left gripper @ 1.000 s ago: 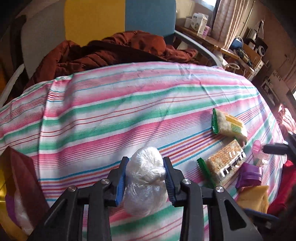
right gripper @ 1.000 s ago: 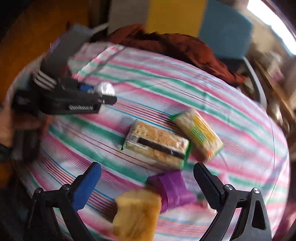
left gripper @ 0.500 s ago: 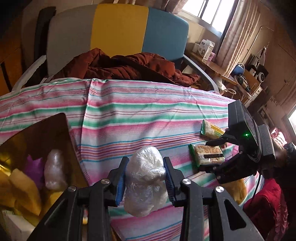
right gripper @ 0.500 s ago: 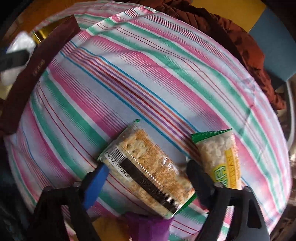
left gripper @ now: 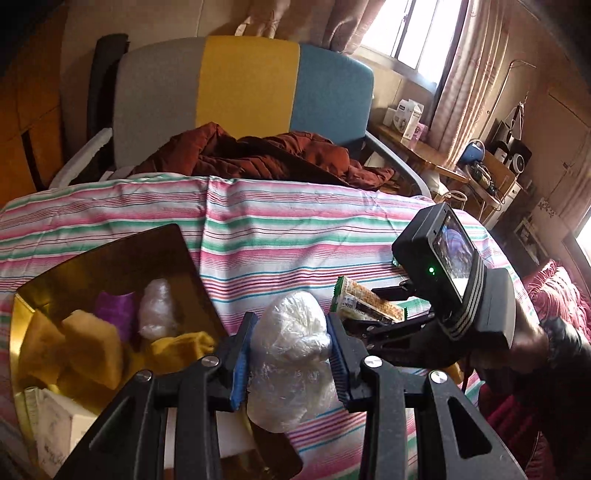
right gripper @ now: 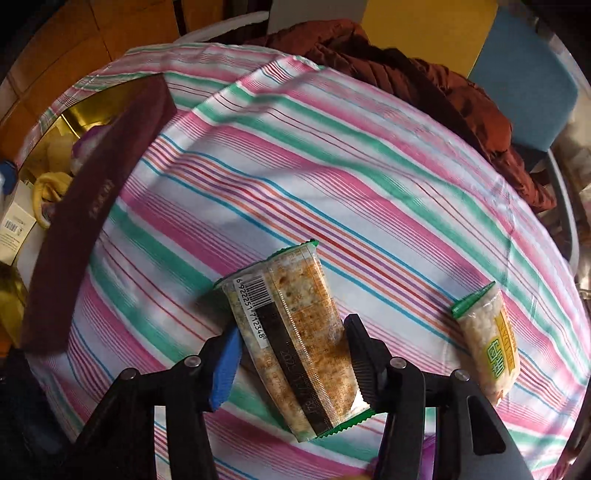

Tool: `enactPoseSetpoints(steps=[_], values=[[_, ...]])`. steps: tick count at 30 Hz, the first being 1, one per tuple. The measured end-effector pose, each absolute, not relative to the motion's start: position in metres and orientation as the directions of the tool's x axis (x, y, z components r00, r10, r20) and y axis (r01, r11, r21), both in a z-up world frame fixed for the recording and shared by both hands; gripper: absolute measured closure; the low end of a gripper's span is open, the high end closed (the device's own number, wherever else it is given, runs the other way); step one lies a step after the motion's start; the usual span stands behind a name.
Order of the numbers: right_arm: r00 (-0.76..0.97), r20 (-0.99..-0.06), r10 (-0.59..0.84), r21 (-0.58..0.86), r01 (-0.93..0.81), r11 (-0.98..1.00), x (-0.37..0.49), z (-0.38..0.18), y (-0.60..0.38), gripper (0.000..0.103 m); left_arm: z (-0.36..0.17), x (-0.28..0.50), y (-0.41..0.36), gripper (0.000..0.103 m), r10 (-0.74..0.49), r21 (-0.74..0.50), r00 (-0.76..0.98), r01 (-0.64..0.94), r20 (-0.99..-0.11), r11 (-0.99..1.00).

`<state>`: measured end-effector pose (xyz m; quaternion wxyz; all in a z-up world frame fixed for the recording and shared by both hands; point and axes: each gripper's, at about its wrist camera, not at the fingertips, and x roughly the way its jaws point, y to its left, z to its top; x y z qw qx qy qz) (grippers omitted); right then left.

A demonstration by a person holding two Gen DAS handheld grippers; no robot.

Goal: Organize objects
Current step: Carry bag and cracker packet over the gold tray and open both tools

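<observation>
Two tongs (left gripper: pixel 291 354) (right gripper: pixel 291 354) — both gripping snacks.

A box (right gripper: pixel 85 206) sat at the counter's (right gripper: pixel 332 166) left edge. A cracker packet (right gripper: pixel 295 343) lay near the middle, a second packet (right gripper: pixel 487 343) to its right, a jacket (right gripper: pixel 424 85) behind.

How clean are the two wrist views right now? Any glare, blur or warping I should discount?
Left wrist: the window is blown out, the gold box interior glints, and the fisheye bends the striped cloth; the wrapped white bundle is sharp. Right wrist: the dark red box wall is smeared by motion blur; the barcode on the cracker packet stays readable.
</observation>
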<state>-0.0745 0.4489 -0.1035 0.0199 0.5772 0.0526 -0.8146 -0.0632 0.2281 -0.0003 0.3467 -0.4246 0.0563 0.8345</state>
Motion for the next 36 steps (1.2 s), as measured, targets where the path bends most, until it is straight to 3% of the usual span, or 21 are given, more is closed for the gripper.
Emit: enactPoseSetpoints(steps=[11, 18, 36], values=[[-0.543, -0.834, 0.094, -0.158, 0.071, -0.985, -0.050, -0.032, 0.332, 0.048, 0.014, -0.053, 0.141, 0.066, 0.492, -0.203, -0.504, -0.523, -0.710, -0.828], [-0.635, -0.770, 0.059, -0.147, 0.086, -0.985, -0.037, 0.003, 0.275, 0.048, 0.012, -0.047, 0.094, 0.066, 0.453, -0.208, -0.552, -0.449, -0.701, -0.869], [-0.687, -0.726, 0.027, -0.206, 0.181, -0.962, -0.026, 0.025, 0.188, 0.048, 0.012, -0.044, 0.027, 0.066, 0.421, -0.250, -0.609, -0.348, -0.673, -0.903]])
